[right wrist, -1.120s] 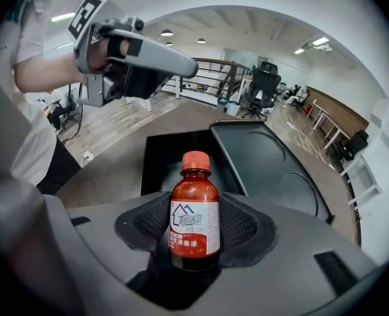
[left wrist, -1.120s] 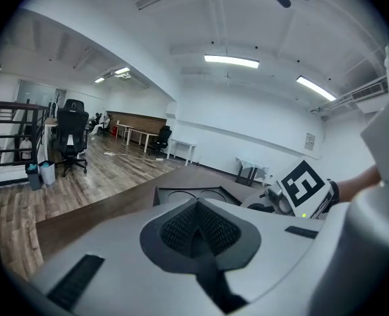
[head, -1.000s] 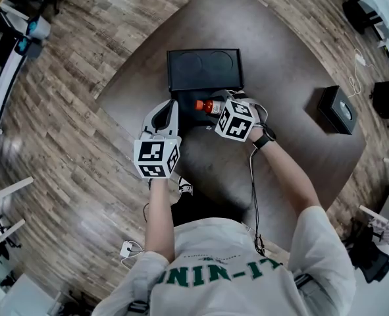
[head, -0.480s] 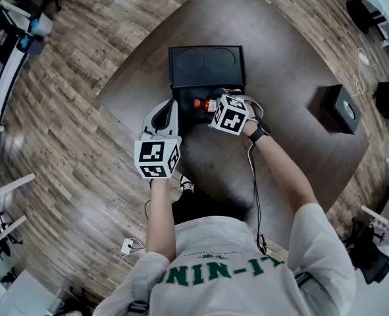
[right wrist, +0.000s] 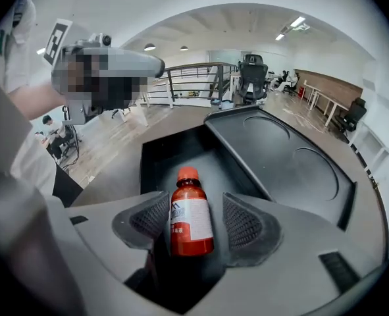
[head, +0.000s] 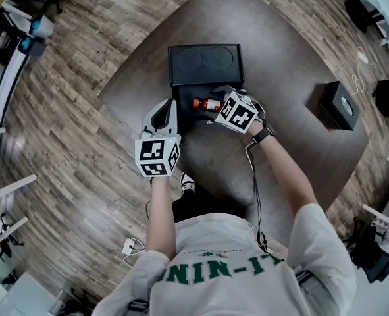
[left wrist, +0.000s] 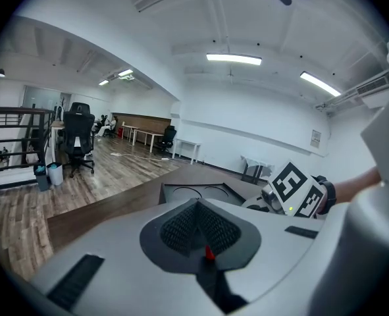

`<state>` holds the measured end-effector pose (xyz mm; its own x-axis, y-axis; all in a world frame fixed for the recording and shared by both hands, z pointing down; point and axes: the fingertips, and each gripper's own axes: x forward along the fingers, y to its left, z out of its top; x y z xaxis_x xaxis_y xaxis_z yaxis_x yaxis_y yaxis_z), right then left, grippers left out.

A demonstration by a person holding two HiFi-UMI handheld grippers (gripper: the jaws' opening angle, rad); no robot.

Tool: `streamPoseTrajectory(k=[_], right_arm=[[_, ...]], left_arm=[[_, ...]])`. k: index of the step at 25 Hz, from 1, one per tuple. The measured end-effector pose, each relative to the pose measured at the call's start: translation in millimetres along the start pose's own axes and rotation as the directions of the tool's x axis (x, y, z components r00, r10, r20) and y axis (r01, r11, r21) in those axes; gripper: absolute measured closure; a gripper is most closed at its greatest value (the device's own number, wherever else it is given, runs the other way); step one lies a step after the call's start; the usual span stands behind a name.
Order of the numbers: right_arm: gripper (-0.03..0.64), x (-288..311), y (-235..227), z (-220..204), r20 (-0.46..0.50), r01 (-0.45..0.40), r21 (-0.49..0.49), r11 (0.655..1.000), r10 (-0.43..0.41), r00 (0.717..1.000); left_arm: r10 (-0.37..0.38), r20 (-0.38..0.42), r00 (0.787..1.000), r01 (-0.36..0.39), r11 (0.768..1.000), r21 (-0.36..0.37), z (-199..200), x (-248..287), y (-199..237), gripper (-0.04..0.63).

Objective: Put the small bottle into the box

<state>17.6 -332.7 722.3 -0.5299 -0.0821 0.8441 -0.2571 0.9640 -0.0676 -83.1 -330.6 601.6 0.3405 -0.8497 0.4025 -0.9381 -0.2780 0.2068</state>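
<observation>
Bright, even light pours from ceiling strip lamps [left wrist: 233, 59] high above the left tool [left wrist: 197, 228], whose own grey body, nearest the lens, is soft and out of focus. Wide-angle lenses bow the room's lines and black out every corner. Ahead of the tool, the worktop [left wrist: 112, 209] takes a dull sheen; the box [left wrist: 201, 191] stays dark.
</observation>
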Motion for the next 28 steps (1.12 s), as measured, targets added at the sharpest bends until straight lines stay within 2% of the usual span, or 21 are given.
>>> streamPoseTrajectory(k=[10, 18, 24, 28], right_arm=[[0.353, -36.4, 7.2, 7.3, 0.062, 0.052, 0.043, 0.998, -0.054, 0.997], [0.356, -74.8, 17.0, 17.1, 0.144, 0.114, 0.128, 0.985, -0.132, 0.981], [0.370, -114.0, 29.3, 23.0, 0.209, 0.167, 0.219, 0.961, -0.214, 0.954], [0.388, -143.4, 42.8, 31.8, 0.275, 0.205, 0.286, 0.936, -0.286, 0.918]], left_arm=[[-0.016, 0.015, 1.000, 0.015, 1.000, 0.021, 11.1, -15.7, -16.2, 0.583], [-0.030, 0.011, 0.999, 0.029, 0.999, 0.045, 19.2, -36.0, -26.9, 0.583], [-0.045, 0.028, 0.999, 0.043, 0.997, 0.069, 32.1, -57.7, -40.7, 0.583], [-0.052, 0.047, 0.998, 0.048, 0.995, 0.083, 40.2, -75.8, -49.5, 0.583]])
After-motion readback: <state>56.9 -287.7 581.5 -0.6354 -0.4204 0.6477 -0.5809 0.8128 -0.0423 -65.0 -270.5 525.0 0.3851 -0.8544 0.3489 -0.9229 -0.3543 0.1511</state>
